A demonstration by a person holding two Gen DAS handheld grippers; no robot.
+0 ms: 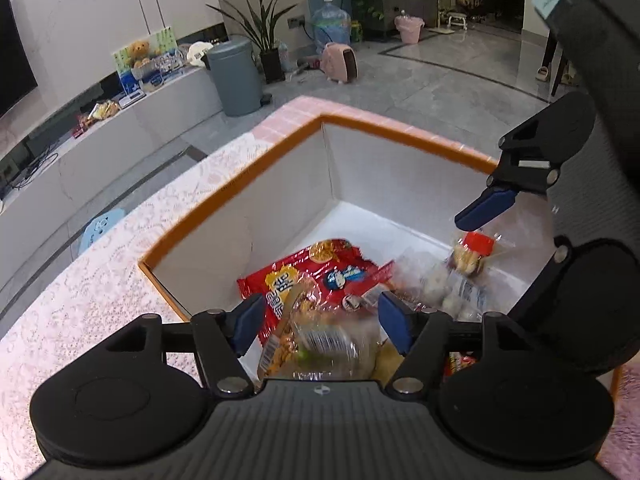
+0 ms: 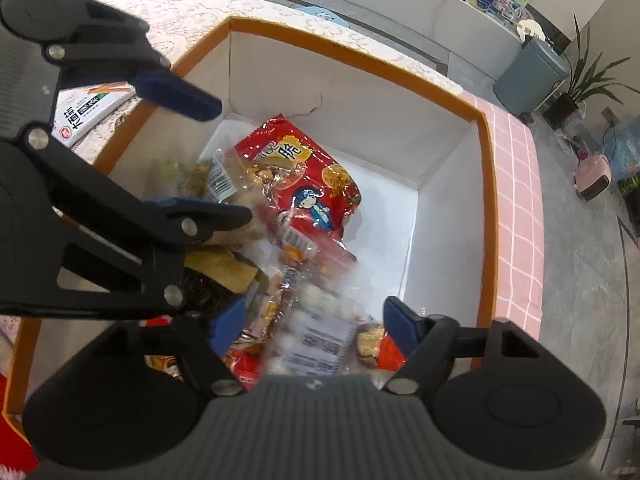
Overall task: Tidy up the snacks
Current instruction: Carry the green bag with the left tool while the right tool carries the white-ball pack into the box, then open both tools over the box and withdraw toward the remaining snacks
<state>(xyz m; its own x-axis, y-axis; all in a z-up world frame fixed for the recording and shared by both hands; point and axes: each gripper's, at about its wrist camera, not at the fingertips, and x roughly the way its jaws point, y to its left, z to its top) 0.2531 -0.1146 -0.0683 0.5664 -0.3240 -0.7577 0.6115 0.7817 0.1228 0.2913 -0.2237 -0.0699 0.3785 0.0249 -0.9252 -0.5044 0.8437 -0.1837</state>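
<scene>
A white box with an orange rim [image 1: 400,130] [image 2: 360,46] holds several snack packs. A red snack bag [image 1: 320,272] [image 2: 308,176] lies on its floor. My left gripper [image 1: 320,320] is open over the box, with a clear pack of yellow snacks [image 1: 316,344] blurred between its blue pads; it also shows in the right wrist view [image 2: 208,160]. My right gripper [image 2: 316,324] is open above a clear pack of white round snacks [image 2: 316,332] [image 1: 448,292]; one of its blue fingertips [image 1: 484,208] shows in the left wrist view. Neither pack looks pinched.
The box stands on a table with a pink lace cloth [image 1: 100,280] [image 2: 180,12]. A white snack box with sticks printed on it [image 2: 92,108] lies on the cloth beside the box. Beyond are a grey bin [image 1: 236,76], a plant and a low TV bench.
</scene>
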